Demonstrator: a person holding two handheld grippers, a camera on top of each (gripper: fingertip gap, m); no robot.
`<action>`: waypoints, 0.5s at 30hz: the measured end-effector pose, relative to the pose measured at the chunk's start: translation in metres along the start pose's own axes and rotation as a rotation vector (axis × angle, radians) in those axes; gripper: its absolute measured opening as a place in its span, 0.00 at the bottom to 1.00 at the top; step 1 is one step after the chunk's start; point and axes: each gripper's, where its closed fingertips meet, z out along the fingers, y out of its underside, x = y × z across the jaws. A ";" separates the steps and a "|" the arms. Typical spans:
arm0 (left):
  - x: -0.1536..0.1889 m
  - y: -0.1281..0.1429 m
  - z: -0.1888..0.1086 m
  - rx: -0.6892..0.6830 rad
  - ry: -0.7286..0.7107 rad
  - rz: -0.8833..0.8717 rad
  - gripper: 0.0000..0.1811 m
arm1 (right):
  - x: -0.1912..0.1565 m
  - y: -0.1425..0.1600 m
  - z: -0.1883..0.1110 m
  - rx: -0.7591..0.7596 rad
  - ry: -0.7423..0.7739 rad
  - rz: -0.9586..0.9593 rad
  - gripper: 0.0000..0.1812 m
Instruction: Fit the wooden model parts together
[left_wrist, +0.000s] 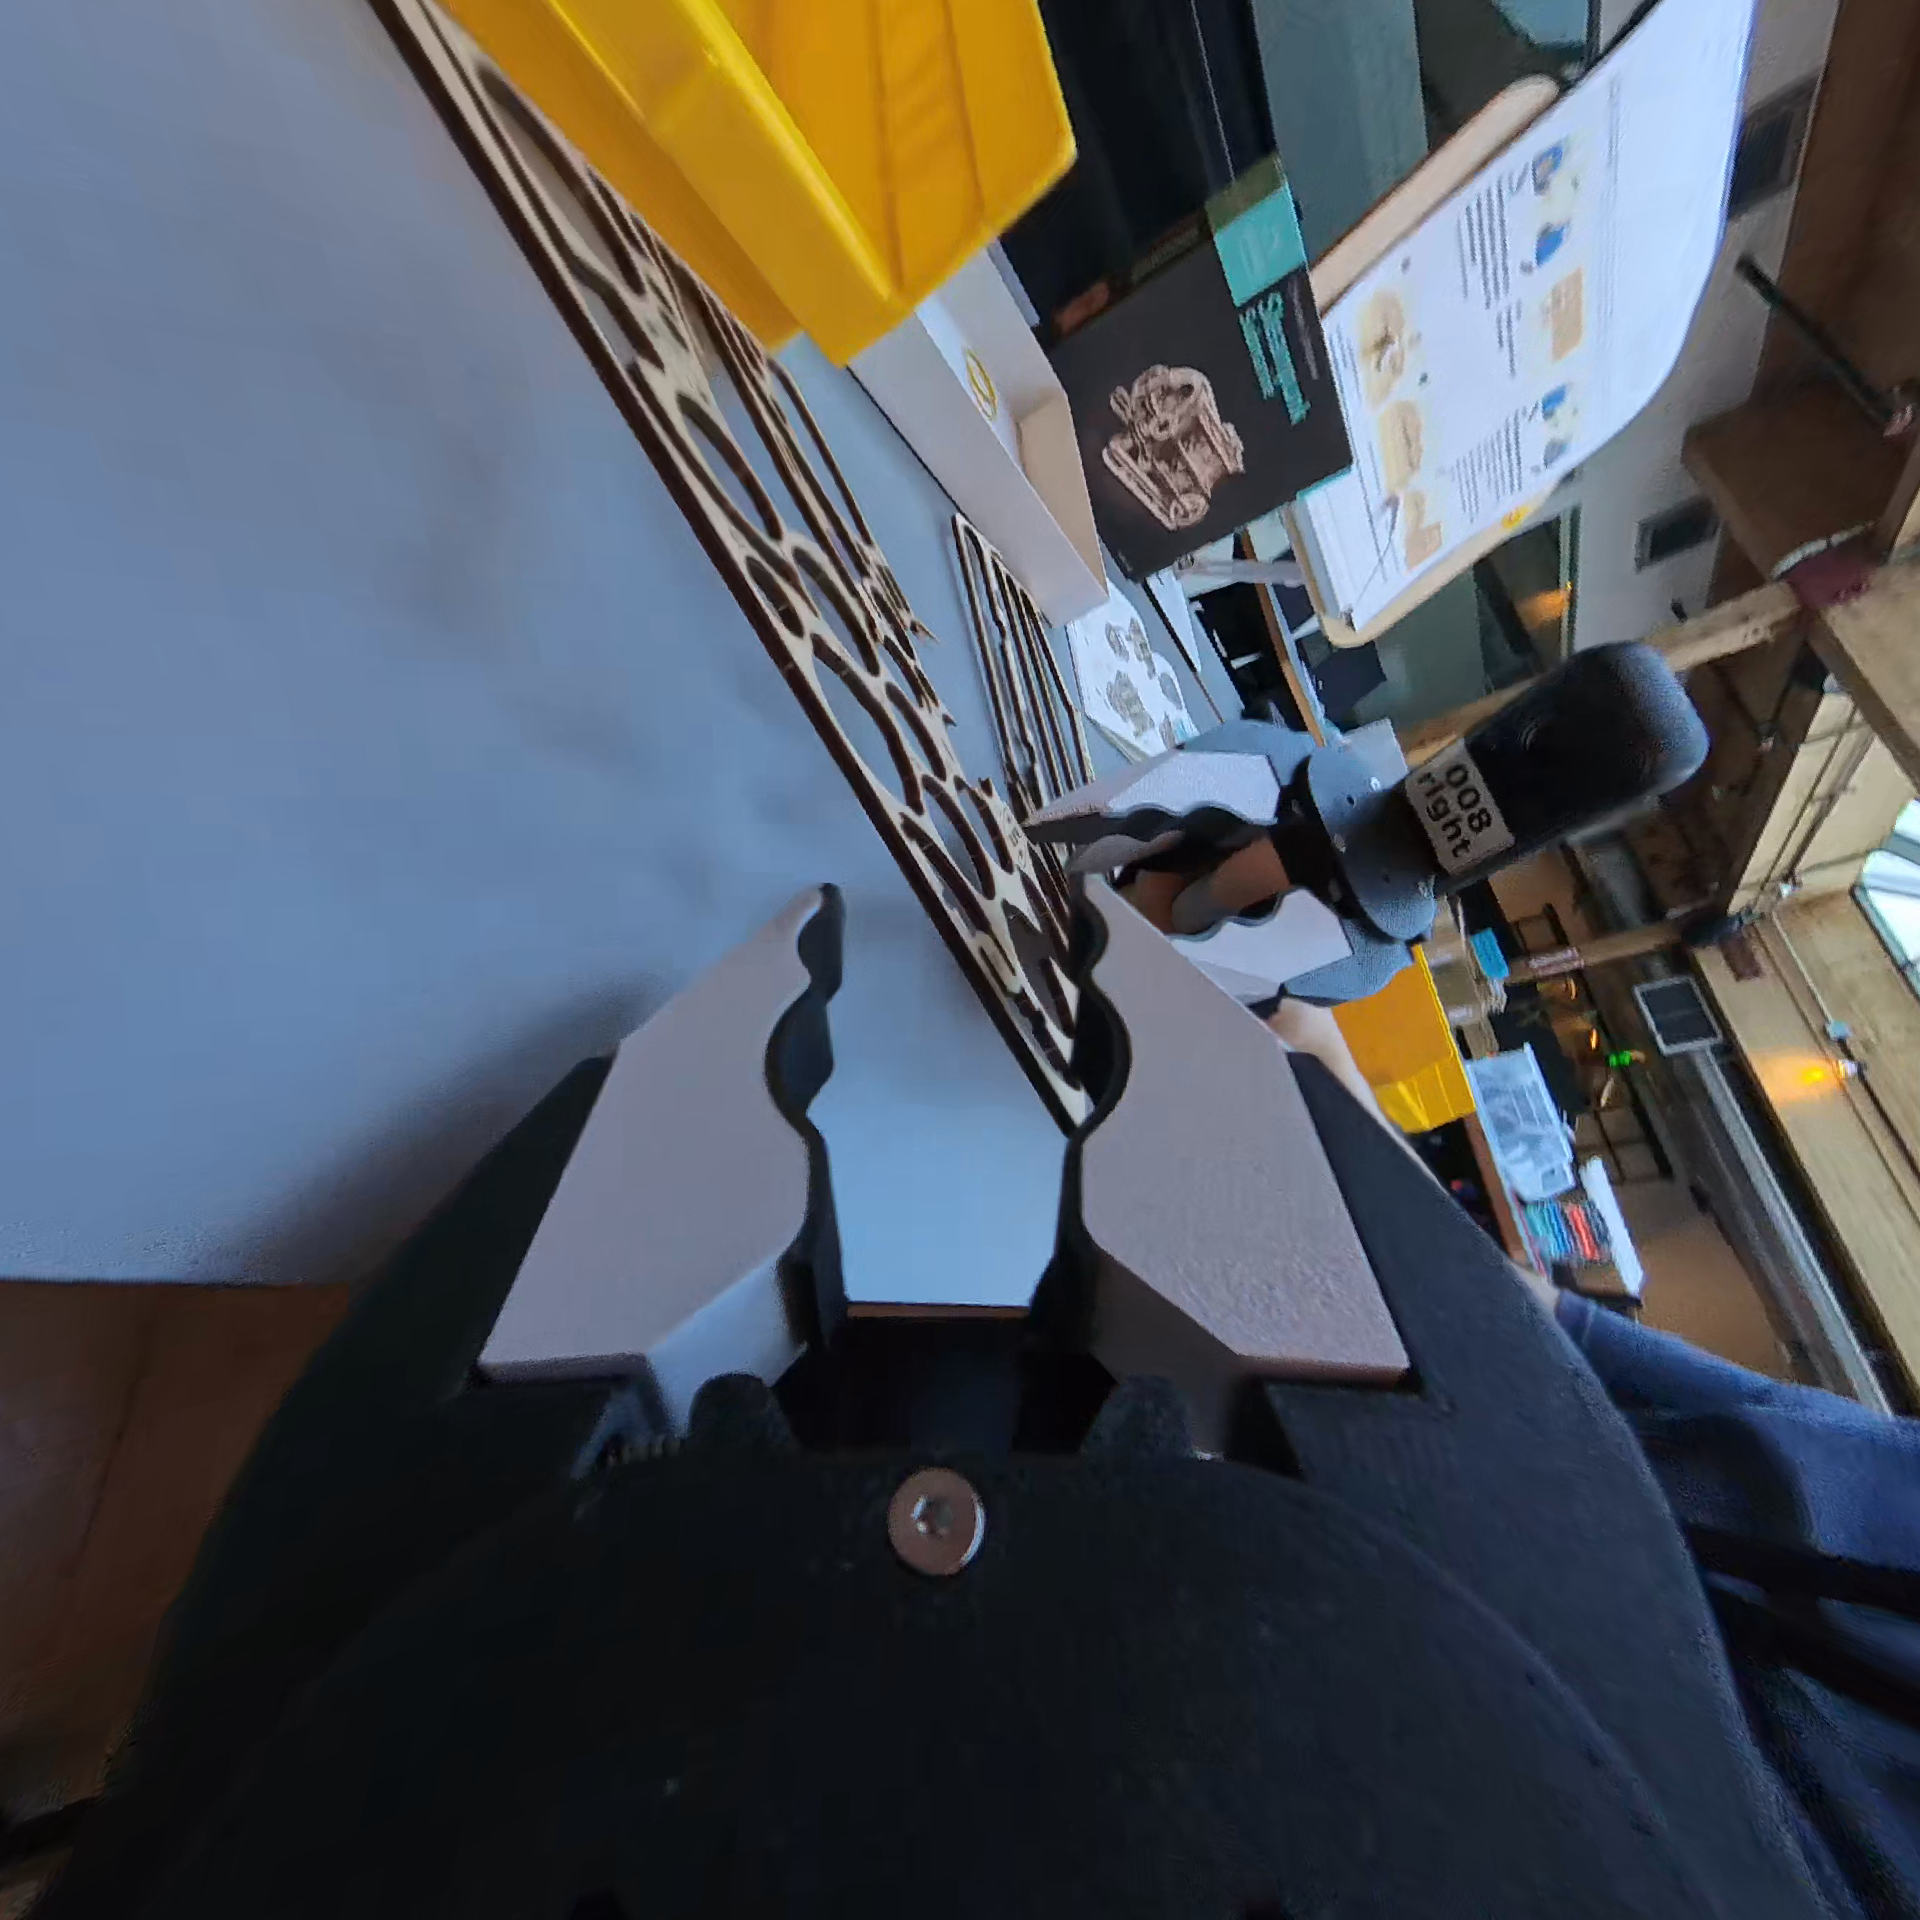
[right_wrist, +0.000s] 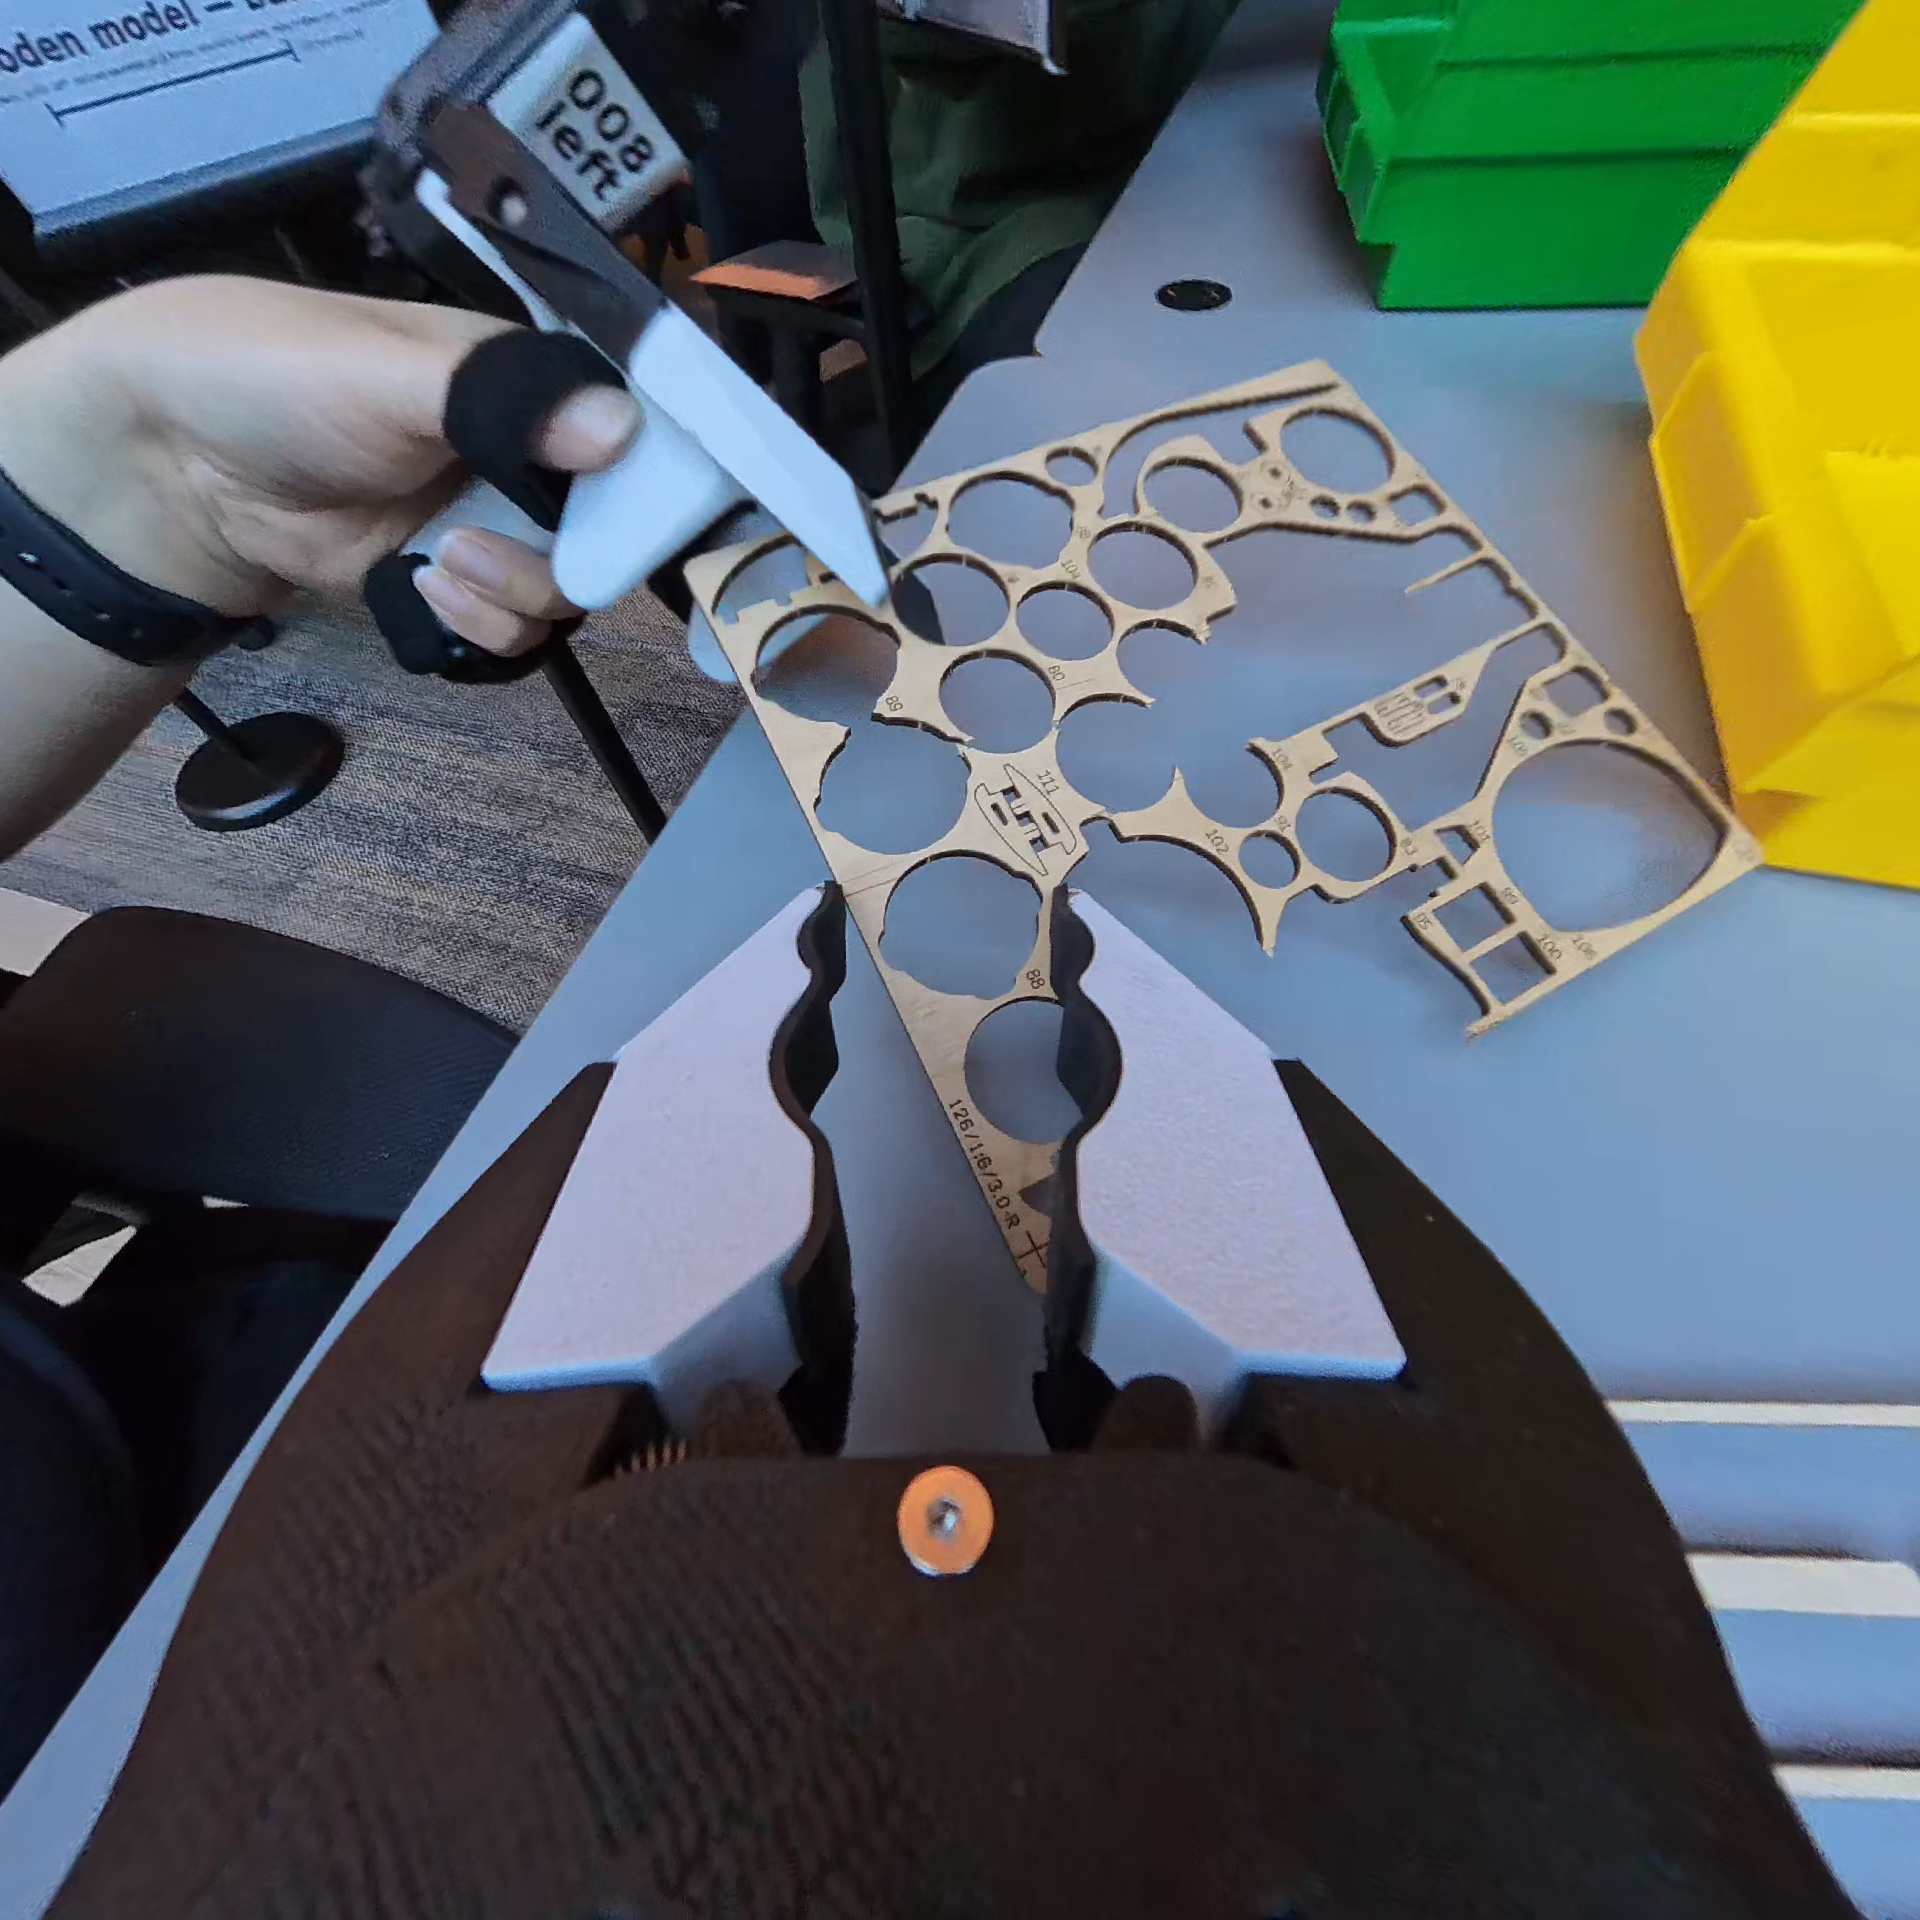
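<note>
Two wooden sheets (left_wrist: 665, 343) (left_wrist: 1023, 665), two grippers (left_wrist: 956, 914) (right_wrist: 945, 914), one yellow bin (right_wrist: 1797, 520), two stacked green bins (right_wrist: 1538, 135) and one dark box (left_wrist: 1195, 416) can be counted on the counter (right_wrist: 1351, 1195).

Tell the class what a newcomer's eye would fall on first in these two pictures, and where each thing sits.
First comes the laser-cut wooden sheet, riddled with round holes where parts have been punched out, lying flat on the grey table. Bright yellow bins stand at its right edge, with green bins behind them. Both tools draw the eye too: the right tool open over the sheet's near corner, and the left tool, held in a hand, tipping down onto its far-left corner.
</note>
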 end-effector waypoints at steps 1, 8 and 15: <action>0.002 0.003 0.003 -0.016 0.013 0.015 0.18 | -0.003 -0.001 0.000 0.006 -0.005 -0.016 0.21; 0.014 0.005 0.004 -0.028 0.022 0.213 0.02 | -0.008 -0.003 -0.006 0.041 0.009 -0.073 0.24; 0.031 0.005 -0.001 -0.004 0.074 0.367 0.00 | 0.003 -0.020 -0.033 0.148 -0.037 0.067 0.24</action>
